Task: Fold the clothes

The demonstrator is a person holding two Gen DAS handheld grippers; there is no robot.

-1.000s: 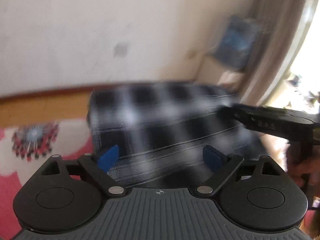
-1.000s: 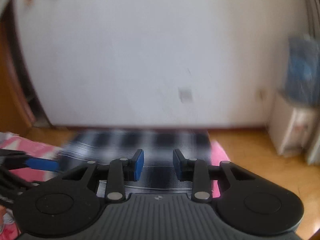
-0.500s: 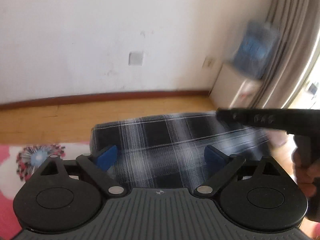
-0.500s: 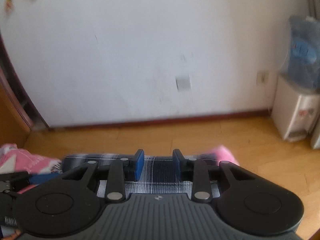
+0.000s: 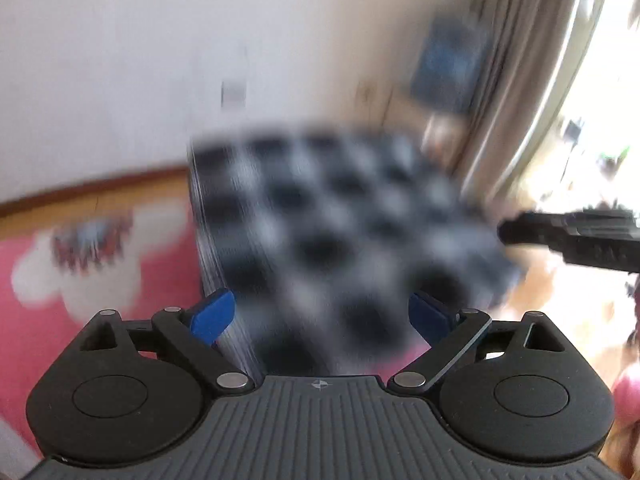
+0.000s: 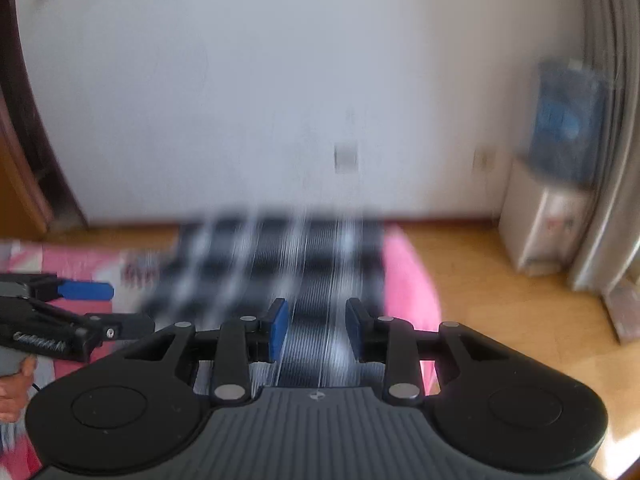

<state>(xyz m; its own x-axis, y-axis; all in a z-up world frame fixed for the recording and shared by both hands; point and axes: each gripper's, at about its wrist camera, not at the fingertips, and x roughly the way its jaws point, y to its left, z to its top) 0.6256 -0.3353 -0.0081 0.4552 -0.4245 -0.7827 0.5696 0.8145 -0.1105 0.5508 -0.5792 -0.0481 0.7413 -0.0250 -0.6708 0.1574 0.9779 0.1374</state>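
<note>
Fingers (image 5: 212, 316) spread over blurred plaid garment (image 5: 340, 220) on pink blanket (image 5: 100, 272).

Counted: one plaid garment, two grippers, one pink blanket, one water dispenser.

One black-and-white plaid garment (image 6: 276, 264), blurred, at frame centre in both views. Two grippers: left gripper (image 5: 322, 316) with two blue fingers spread wide at the bottom of its own view, right gripper (image 6: 316, 330) with two blue fingers set a moderate gap apart at the bottom of its own. One pink flowered blanket (image 5: 160, 264) at lower left. One water dispenser (image 6: 548, 220) at right edge, topped by one blue bottle (image 6: 568, 120). One grey wall plate (image 6: 346, 156) at mid-frame. One curtain (image 5: 520, 60) at upper right. One wooden floor (image 6: 500, 288).
</note>
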